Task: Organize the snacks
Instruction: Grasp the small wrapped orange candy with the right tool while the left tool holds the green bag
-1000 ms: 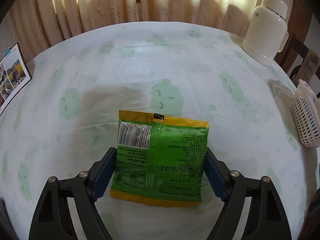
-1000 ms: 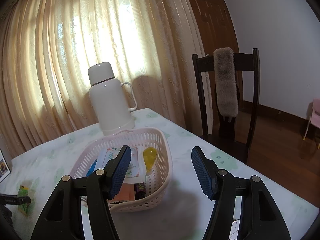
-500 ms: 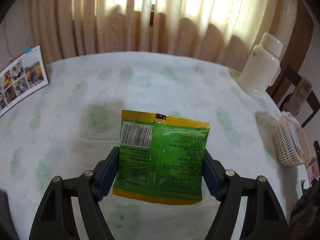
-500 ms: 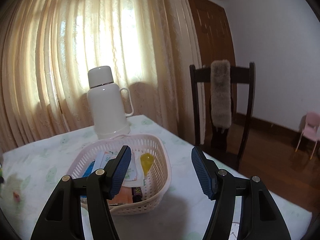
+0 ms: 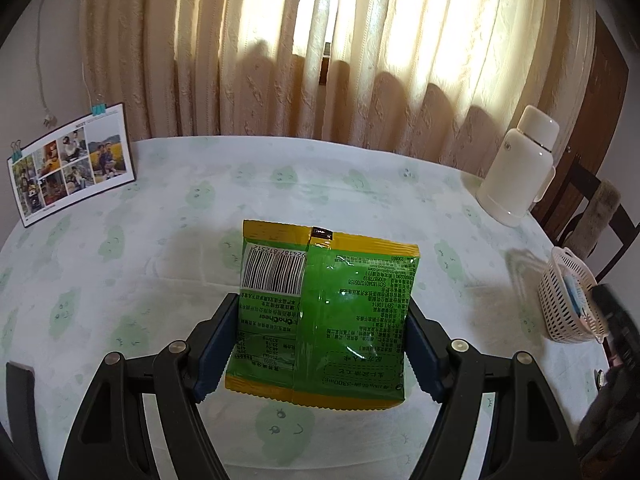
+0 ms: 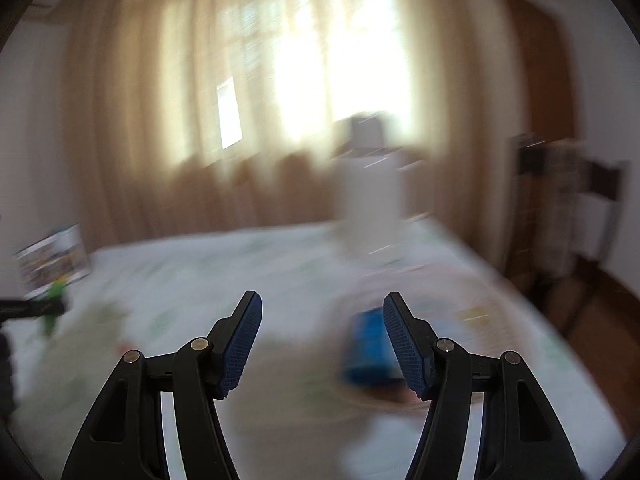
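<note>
From the left wrist view, reading left to right: we see a photo collage card (image 5: 72,168) standing at the table's far left edge, then the tablecloth (image 5: 168,248), pale with green cloud faces. At centre, our left gripper (image 5: 323,344) is clamped on a green snack packet (image 5: 328,316) with yellow sealed ends; both blue pads press its side edges, and the packet is lifted clear of the cloth, barcode side up. Further right, a white thermos jug (image 5: 516,172) stands near the curtain (image 5: 320,48). At the table's right edge sits a white lattice basket (image 5: 564,300) holding packets, well apart from the held packet, with a dark chair (image 5: 592,216) behind it.

From the right wrist view, heavily blurred, left to right: the green packet (image 6: 54,304) appears small at the far left. Our right gripper (image 6: 322,346) has its jaws standing apart with nothing between the pads. Behind its right finger we make out a blue item (image 6: 368,348); whether it lies in the basket we cannot tell.
</note>
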Action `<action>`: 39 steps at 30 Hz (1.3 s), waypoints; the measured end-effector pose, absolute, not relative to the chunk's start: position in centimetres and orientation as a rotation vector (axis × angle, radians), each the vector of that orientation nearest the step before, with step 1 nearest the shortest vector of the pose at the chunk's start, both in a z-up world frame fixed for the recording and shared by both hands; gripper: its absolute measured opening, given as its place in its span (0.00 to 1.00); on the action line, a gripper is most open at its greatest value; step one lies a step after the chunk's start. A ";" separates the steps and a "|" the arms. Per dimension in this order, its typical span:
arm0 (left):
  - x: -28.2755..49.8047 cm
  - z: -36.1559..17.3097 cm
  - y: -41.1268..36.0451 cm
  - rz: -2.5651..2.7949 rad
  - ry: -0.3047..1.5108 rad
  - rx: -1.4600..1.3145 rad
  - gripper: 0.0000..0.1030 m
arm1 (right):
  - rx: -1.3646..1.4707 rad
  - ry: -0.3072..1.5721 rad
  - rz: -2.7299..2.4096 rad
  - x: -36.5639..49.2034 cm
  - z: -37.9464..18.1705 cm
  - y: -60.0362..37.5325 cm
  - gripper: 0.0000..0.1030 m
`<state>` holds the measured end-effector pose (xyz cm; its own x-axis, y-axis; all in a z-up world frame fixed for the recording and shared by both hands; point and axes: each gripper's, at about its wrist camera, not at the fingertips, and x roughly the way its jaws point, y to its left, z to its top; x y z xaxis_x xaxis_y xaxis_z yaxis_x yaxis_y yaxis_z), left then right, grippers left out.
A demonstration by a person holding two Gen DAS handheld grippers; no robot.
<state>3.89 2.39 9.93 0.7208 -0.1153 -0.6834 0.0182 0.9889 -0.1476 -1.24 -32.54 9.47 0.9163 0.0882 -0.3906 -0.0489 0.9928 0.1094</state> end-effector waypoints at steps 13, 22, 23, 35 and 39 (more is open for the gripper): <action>2.7 10.4 3.5 -0.026 0.726 -0.139 0.70 | -0.086 0.643 0.454 3.5 5.6 -18.3 0.62; 2.3 10.9 4.2 -0.001 0.707 -0.155 0.70 | -0.142 0.754 0.536 7.6 3.2 -13.2 0.53; 2.3 10.9 4.2 -0.002 0.708 -0.155 0.70 | -0.156 0.762 0.533 7.9 2.9 -12.9 0.52; 2.4 10.6 4.5 -0.008 0.726 -0.174 0.71 | -0.289 0.811 0.529 10.0 0.3 -9.6 0.39; 2.4 10.5 4.4 -0.007 0.732 -0.172 0.71 | -0.302 0.803 0.528 9.9 0.2 -9.2 0.30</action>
<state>2.42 4.42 10.49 0.7443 -0.0662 -0.6645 -0.0539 0.9859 -0.1587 9.88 -9.16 0.24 0.5760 0.3317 -0.7472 -0.5545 0.8301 -0.0590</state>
